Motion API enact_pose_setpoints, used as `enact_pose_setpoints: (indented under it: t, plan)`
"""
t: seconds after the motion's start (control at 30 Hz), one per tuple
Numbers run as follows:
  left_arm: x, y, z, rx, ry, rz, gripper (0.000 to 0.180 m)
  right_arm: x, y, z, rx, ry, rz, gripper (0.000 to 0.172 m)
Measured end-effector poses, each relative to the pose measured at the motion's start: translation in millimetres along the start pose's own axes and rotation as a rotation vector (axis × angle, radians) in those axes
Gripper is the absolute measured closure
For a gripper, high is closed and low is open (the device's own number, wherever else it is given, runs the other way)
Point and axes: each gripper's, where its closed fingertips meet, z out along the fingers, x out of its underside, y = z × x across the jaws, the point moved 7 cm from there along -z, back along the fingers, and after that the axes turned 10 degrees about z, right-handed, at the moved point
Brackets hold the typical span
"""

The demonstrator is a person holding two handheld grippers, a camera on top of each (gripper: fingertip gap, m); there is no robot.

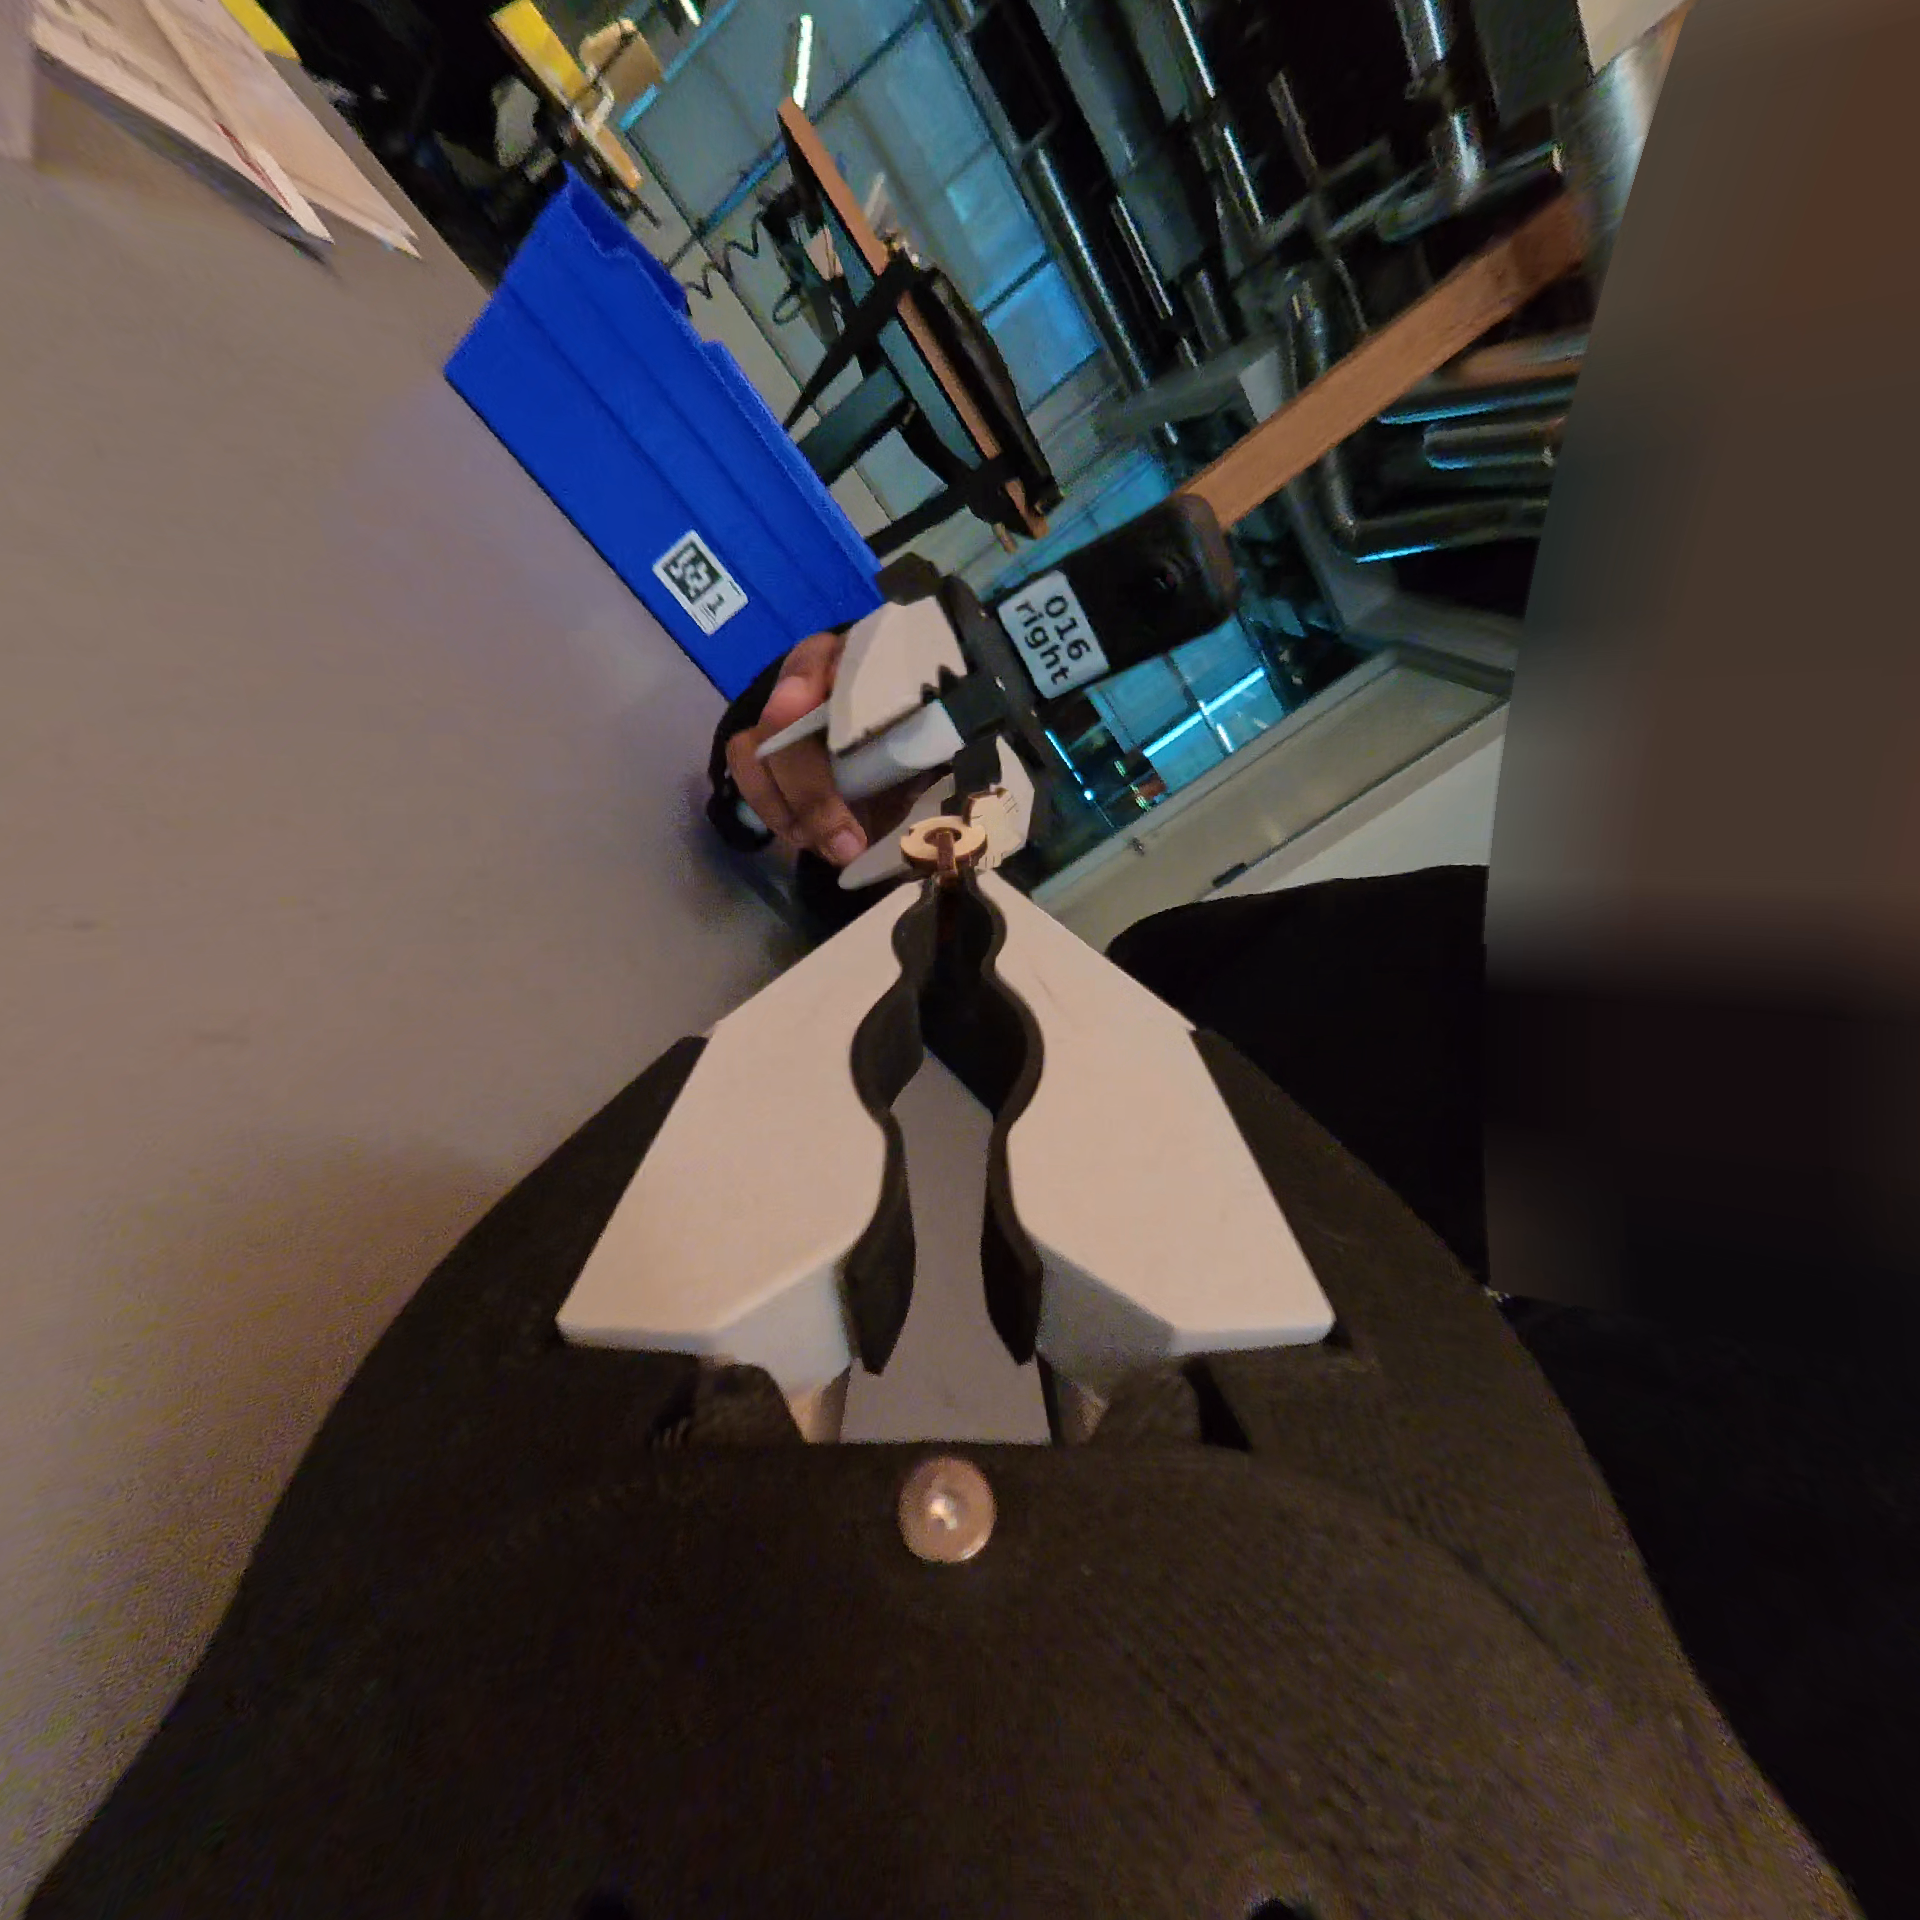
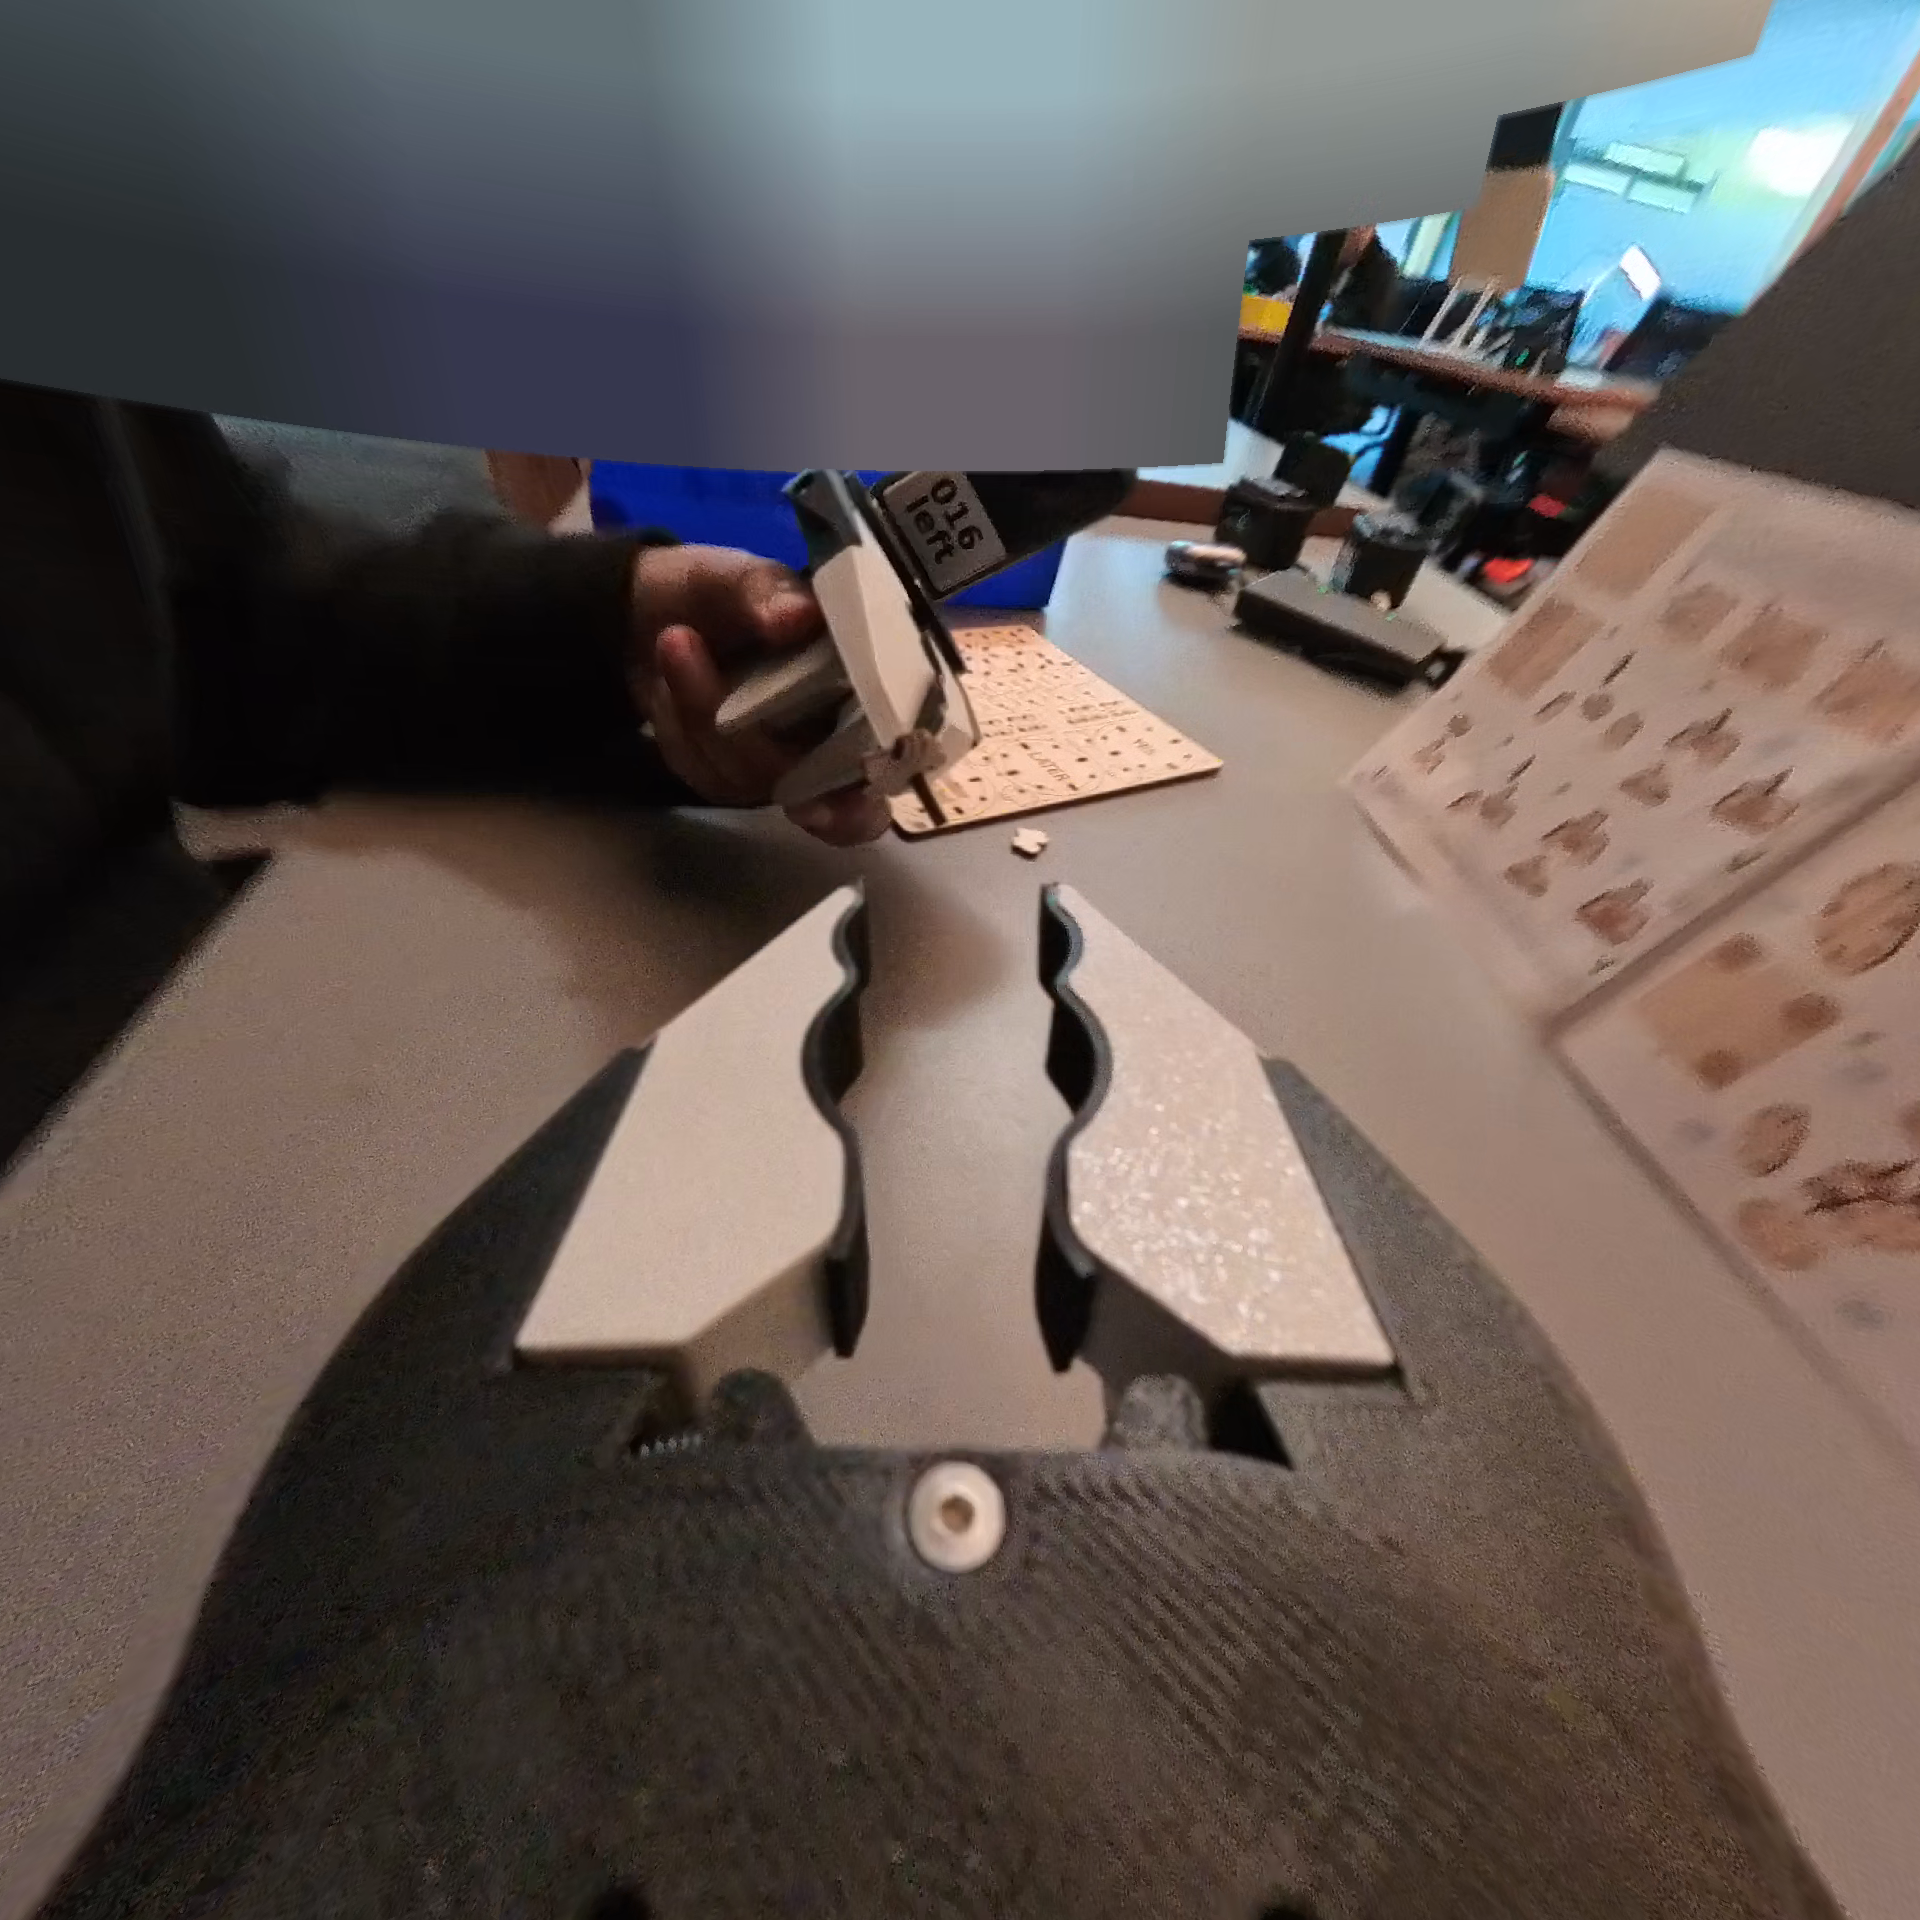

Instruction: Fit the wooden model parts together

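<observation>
Left tool [image 1: 943, 883] clamped on small wooden assembly [image 1: 940, 844]; right tool [image 2: 951, 914] apart, empty (loose wooden piece [image 2: 1029, 840] on surface [image 2: 1195, 935]). Keep clamp firm.

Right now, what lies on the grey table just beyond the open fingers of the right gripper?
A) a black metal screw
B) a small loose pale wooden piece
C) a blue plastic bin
B: a small pale wooden piece lies alone on the grey table, beyond the open right gripper.
</observation>
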Motion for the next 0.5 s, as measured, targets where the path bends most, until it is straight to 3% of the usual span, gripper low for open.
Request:
enact_pose_setpoints:
  t: [0.13, 0.5]
  plan:
    - [8.4, -1.9, 6.1, 0.048, 0.067, -0.039, 0.179, -3.1, 14.7, 3.4, 0.002, -0.021, -0.144, 0.157]
    - [12.3, -6.1, 8.4, 0.139, 0.092, -0.095, 0.178, -5.8, 27.6, 4.6, -0.083, -0.014, -0.16, 0.171]
